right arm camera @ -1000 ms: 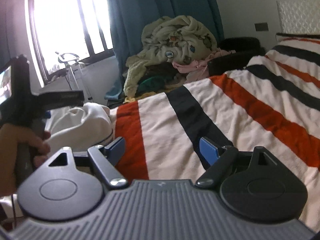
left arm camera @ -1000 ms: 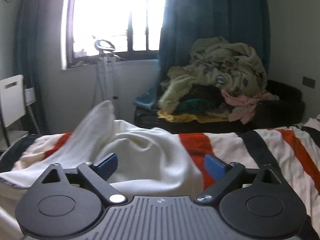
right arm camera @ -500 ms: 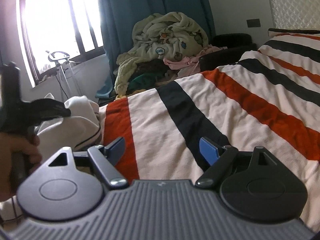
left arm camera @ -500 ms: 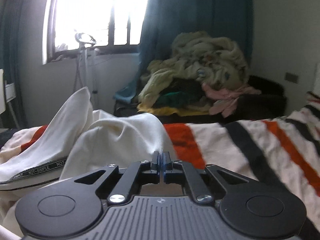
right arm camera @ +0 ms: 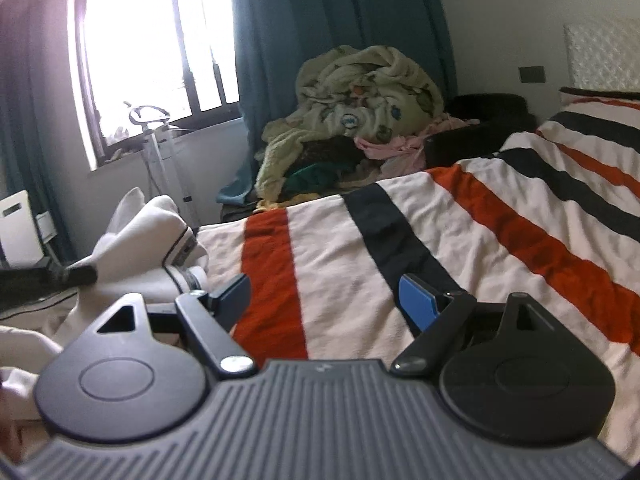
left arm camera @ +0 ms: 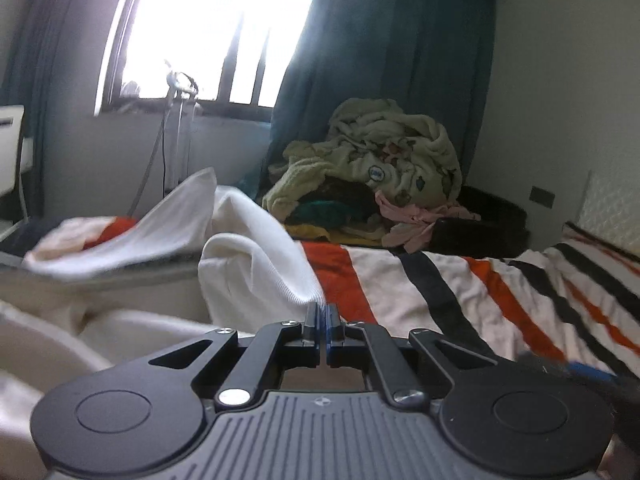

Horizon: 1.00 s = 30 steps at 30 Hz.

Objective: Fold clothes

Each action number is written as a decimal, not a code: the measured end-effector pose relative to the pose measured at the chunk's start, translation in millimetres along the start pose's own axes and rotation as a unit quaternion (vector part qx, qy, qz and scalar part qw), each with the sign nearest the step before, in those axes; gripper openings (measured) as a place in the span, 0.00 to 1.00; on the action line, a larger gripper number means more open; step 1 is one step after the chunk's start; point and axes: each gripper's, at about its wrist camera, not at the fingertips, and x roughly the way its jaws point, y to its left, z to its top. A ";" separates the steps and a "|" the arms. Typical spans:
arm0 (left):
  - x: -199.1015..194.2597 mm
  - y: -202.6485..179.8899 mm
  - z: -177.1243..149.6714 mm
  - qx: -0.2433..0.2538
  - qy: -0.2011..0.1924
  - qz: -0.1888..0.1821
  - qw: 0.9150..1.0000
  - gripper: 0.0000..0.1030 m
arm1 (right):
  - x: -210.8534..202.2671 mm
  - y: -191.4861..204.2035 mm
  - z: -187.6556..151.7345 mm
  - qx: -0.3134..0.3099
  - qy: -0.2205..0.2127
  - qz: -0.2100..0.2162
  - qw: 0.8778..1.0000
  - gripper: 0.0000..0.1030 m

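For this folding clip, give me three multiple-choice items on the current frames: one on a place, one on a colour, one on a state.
1. Where does the heap of laundry lie?
A. Beyond the bed's far edge, before the teal curtain
B. On the windowsill
C. Between the right gripper's fingers

2. What colours are the bedspread stripes?
A. Green and yellow
B. Orange-red and black on white
C. Blue and pink

3. How do the left gripper and the right gripper stand?
A. Both wide open
B. Left open, right shut
C. Left shut on the white garment, right open

Answers:
1 A: the heap sits past the bed, with the curtain behind it.
2 B: those stripes cross the white cover.
3 C: the left pads meet on the garment's edge; the right fingers stand apart over bare bedspread.
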 end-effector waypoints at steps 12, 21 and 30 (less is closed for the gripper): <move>-27.0 44.3 -48.3 -0.089 0.062 -0.029 0.994 0.02 | 60.5 45.3 23.8 0.038 0.100 0.153 0.982 0.79; -9.4 92.6 -56.1 -0.185 0.075 -0.081 0.977 0.04 | 221.2 157.3 74.6 0.020 0.166 0.251 0.953 0.78; 26.6 119.9 -81.2 -0.207 0.064 -0.130 0.968 0.04 | 346.7 231.5 87.4 -0.004 0.177 0.161 0.971 0.57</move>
